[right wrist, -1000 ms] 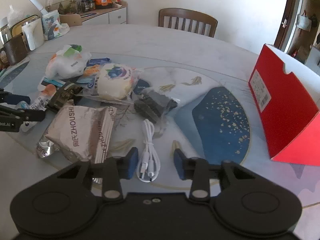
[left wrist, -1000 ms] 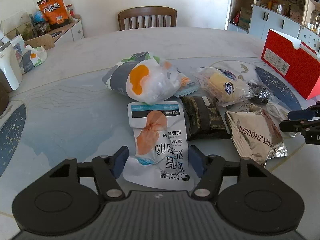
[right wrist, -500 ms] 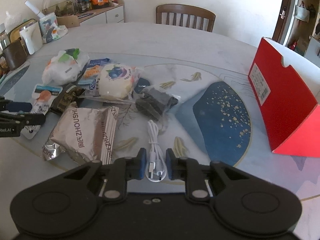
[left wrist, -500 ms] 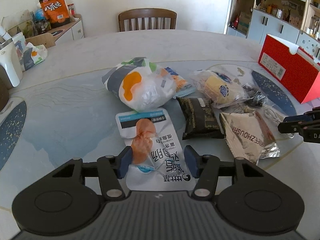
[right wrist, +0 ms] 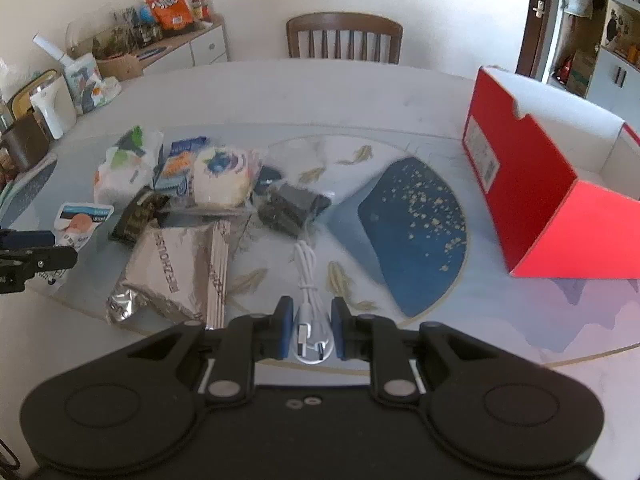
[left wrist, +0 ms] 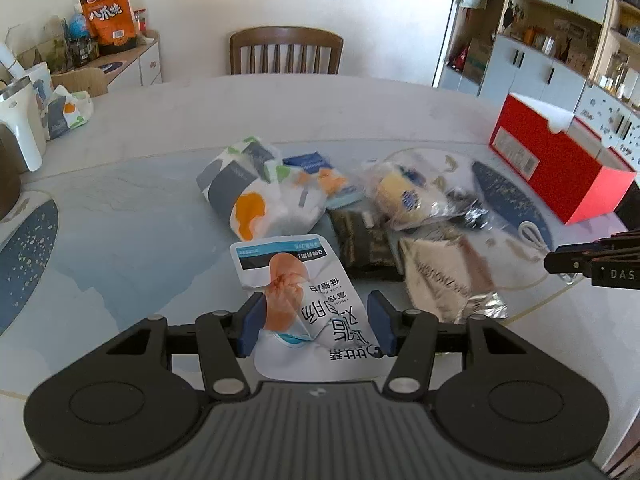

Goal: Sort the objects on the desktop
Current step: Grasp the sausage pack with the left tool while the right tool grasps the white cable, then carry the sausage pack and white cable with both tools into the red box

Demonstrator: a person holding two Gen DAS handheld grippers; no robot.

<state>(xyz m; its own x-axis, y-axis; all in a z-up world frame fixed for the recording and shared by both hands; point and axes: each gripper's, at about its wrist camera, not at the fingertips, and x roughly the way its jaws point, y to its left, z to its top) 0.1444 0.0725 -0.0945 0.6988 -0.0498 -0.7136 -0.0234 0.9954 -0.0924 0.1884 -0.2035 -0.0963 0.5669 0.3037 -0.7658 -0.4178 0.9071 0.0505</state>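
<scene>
On table, R tool (right wrist: 308, 330) pinching white cable (right wrist: 307, 280)

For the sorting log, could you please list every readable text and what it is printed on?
"ZHOUSH": crinkled silver foil pouch.
"DAS": black right gripper, edge of the left view.
"八爪烧": orange snack bag on the sideboard.
White chicken-breast pouch: upside down, unreadable.
Red cardboard box label: too small.

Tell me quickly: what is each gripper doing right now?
Left gripper: shut on the white pouch.
Right gripper: shut on the white cable.
</scene>
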